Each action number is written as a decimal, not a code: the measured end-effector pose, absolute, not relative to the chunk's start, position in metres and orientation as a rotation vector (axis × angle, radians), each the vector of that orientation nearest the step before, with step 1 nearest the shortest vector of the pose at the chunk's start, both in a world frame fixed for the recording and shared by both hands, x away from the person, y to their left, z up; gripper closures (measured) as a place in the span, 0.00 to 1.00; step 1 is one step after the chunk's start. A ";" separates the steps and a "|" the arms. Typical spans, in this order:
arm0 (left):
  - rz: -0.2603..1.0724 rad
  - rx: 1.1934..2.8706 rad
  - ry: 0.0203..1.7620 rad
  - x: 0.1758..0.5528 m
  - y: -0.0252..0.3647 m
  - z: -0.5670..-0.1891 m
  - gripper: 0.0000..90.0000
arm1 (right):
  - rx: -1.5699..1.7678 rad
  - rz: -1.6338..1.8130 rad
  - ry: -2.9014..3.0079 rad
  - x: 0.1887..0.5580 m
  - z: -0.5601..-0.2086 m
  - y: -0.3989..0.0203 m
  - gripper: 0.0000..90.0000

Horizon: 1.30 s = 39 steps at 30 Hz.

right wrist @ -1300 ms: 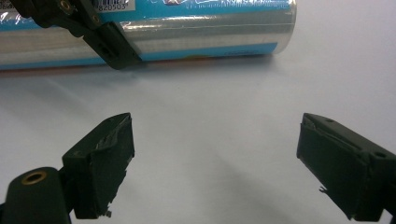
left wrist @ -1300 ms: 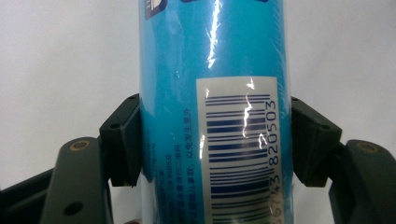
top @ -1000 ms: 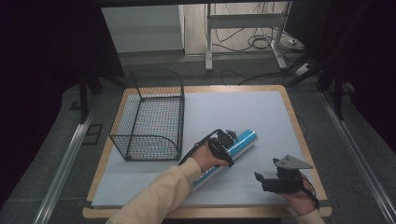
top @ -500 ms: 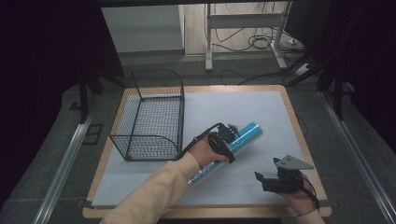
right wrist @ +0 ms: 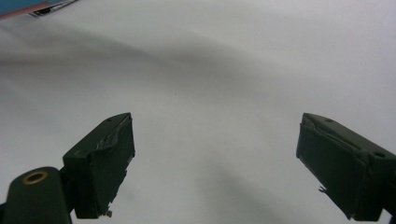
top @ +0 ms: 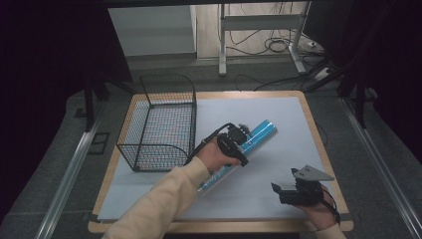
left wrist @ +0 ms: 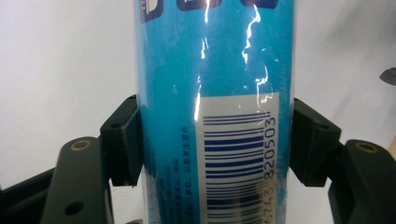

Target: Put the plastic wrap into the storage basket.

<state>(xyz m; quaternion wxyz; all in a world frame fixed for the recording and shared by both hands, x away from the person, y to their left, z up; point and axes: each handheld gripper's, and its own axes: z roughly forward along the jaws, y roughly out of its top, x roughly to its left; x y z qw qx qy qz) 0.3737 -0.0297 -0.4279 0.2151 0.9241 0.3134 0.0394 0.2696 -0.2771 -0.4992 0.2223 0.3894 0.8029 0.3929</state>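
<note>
A long blue tube (top: 253,139) with a barcode label (left wrist: 233,154) lies slantwise over the white mat, its far end raised toward the upper right. My left gripper (top: 238,144) is shut on its middle; in the left gripper view both black pads (left wrist: 122,140) press on the tube's (left wrist: 210,93) sides. My right gripper (top: 283,191) rests low near the table's front right edge, open, its jaws wide apart over bare mat (right wrist: 210,93) with nothing between them (right wrist: 215,154).
A black wire basket (top: 159,124) stands on the left part of the mat, just left of the tube. The wooden table edge (top: 318,144) frames the white mat (top: 278,114). Metal rails and cables lie on the floor beyond.
My left gripper has lifted the blue tube and carried it slightly up the picture. The right gripper has stayed where it was.
</note>
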 end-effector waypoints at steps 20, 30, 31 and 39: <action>0.145 2.552 0.863 0.379 -0.030 -0.409 0.36 | 1.079 1.086 2.215 0.270 -0.499 -0.278 0.13; 0.168 2.545 0.852 0.385 -0.031 -0.390 0.36 | 1.076 1.086 2.216 0.270 -0.499 -0.278 0.13; 0.165 2.543 0.850 0.387 -0.032 -0.386 0.36 | 1.077 1.086 2.216 0.270 -0.499 -0.278 0.13; 0.181 2.554 0.842 0.393 -0.036 -0.376 0.36 | 1.076 1.090 2.218 0.270 -0.499 -0.278 0.13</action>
